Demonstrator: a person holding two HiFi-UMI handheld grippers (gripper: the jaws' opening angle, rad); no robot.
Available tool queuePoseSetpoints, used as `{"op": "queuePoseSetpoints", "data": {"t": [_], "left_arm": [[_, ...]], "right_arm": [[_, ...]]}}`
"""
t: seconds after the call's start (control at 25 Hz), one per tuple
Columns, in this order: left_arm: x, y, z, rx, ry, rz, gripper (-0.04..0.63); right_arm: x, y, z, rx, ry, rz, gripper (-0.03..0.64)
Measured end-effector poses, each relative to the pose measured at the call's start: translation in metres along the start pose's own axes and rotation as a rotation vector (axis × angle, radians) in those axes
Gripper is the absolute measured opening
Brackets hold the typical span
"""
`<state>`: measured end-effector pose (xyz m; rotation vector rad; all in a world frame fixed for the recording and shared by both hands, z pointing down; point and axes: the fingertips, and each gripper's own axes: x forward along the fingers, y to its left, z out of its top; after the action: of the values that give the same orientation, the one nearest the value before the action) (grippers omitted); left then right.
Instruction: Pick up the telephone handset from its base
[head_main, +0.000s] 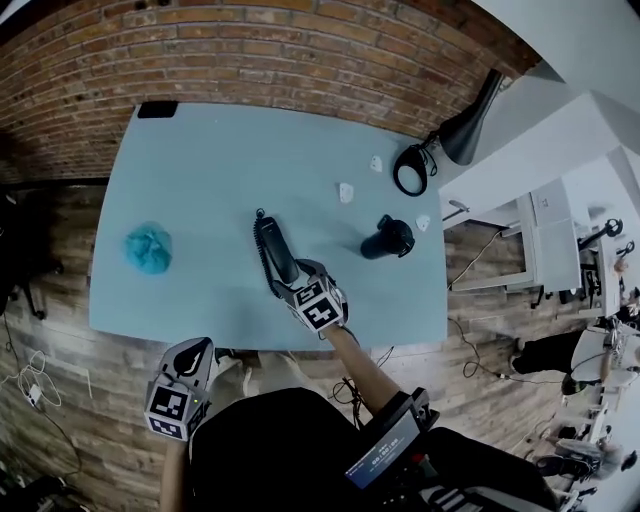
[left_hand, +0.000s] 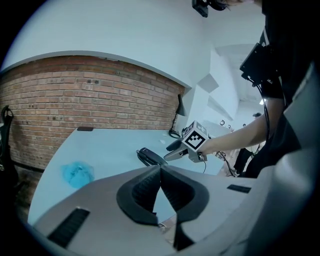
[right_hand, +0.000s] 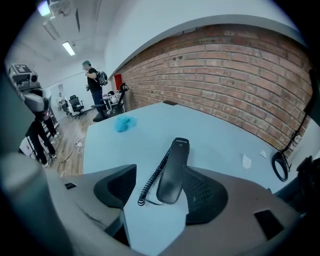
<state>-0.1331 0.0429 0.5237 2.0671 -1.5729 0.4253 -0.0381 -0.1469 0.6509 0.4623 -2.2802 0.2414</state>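
— Hands first: how do they sit?
— Right gripper (head_main: 287, 284) reaches down over the near part of the pale blue table (head_main: 200, 180), arm stretched, jaws spread wide. The black telephone handset with coiled cord (right_hand: 172, 170) lies flat between them, close by the right pad, not pinched. Left gripper (head_main: 198, 352) hangs off the table's near edge, jaw tips together on nothing.
— Around it?
— Crumpled teal cloth (head_main: 148, 248) well to the left, black rounded object (head_main: 388, 238) to the right, black desk lamp (head_main: 462, 130) at the far right corner.
— Room?
— Bare tabletop all round the handset; near edge just behind the right gripper
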Motion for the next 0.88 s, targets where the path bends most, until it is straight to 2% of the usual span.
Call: {"op": "queuePoseSetpoints", "data": {"t": [0.44,0.88], "left_arm": [[-0.007,0.018,-0.006,-0.073,-0.003,0.124,0.017],[-0.01,0.031,-0.011,-0.14,-0.009,0.191,0.017]], "right_arm": [[0.069,-0.034,-0.01,0.033,0.085,0.012,0.304],[0.099,-0.046,-0.01,0.04,0.143,0.007,0.304]]}}
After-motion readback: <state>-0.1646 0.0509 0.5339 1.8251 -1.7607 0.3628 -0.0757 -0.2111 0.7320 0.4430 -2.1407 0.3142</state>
